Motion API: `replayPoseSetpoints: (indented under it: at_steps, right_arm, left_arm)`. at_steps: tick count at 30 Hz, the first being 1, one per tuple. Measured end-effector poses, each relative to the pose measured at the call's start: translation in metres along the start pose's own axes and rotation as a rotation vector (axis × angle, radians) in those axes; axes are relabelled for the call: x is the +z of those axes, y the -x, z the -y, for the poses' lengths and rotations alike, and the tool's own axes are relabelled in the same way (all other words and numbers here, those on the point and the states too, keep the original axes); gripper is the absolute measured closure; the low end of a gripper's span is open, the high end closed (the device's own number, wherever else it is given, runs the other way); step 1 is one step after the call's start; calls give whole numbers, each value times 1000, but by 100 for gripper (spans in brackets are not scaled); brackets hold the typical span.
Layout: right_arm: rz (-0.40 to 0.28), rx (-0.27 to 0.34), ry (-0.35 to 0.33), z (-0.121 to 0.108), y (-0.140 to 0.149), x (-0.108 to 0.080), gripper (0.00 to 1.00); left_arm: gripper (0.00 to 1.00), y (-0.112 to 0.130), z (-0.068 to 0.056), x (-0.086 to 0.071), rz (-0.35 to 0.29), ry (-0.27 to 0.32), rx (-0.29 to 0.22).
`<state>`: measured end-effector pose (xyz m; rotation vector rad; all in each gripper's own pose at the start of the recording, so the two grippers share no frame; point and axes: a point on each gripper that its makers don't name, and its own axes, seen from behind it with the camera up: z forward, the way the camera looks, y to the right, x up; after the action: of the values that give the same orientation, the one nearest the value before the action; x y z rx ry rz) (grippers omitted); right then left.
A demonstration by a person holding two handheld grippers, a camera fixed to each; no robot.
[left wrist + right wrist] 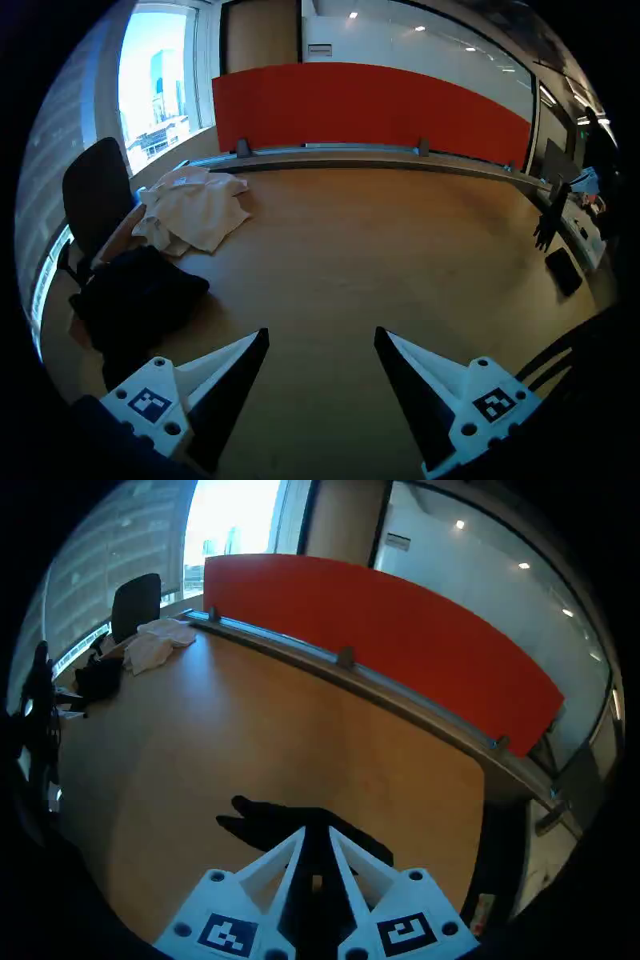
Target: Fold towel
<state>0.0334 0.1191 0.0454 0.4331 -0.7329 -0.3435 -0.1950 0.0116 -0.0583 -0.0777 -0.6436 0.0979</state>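
Crumpled cream cloth towel lies heaped at the far left end of the wooden bench, beside a black office chair and well apart from both tools. My left hand-held gripper hangs over bare wood with its fingers spread wide. My right hand-held gripper has its fingers pressed together on nothing.

left gripper: jaws wide apart | right gripper: jaws apparently closed
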Motion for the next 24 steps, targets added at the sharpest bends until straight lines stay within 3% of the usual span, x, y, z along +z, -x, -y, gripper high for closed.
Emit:
replayPoseSetpoints:
  at_steps: [11, 24]
  right_arm:
    - [62, 20, 38, -41, 33, -2, 95]
    - [100, 13, 40, -50, 53, -7, 95]
  left_arm:
    - [2, 0, 0, -3, 3, -12, 9]
    - [2, -3, -4, -5, 1, -8, 22]
